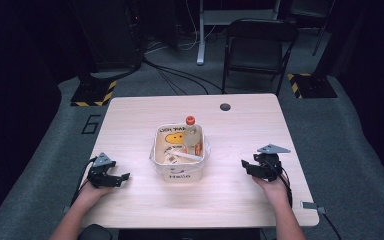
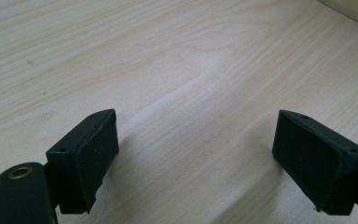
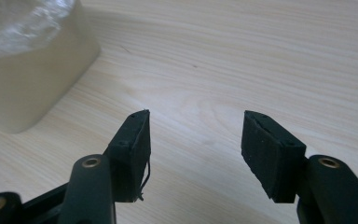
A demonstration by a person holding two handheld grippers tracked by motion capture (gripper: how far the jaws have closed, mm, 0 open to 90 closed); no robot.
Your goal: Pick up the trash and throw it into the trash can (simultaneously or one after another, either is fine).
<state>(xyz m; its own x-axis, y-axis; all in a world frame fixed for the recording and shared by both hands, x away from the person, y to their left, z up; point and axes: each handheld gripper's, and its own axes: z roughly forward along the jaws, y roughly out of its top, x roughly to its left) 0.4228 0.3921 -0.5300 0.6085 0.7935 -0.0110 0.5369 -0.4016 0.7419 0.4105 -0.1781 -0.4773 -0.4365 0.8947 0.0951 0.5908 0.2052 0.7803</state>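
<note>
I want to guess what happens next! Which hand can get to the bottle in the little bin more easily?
Probably the right. The bottle stands at the bin's right side, nearer the right tongs, whose open jaws point toward the bin. The left tongs, also open, would have to reach across the bin.

A black folding chair [image 1: 260, 50] stands on grey carpet [image 1: 350, 150] behind the light wooden table [image 1: 145, 107], surroundings dark.

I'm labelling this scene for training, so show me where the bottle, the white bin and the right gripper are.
bottle [image 1: 192, 137], high view, on its clear body below the orange cap.
white bin [image 1: 179, 175], high view, on its front wall.
right gripper [image 3: 195, 140], right gripper view, midway between its open fingertips.
</note>
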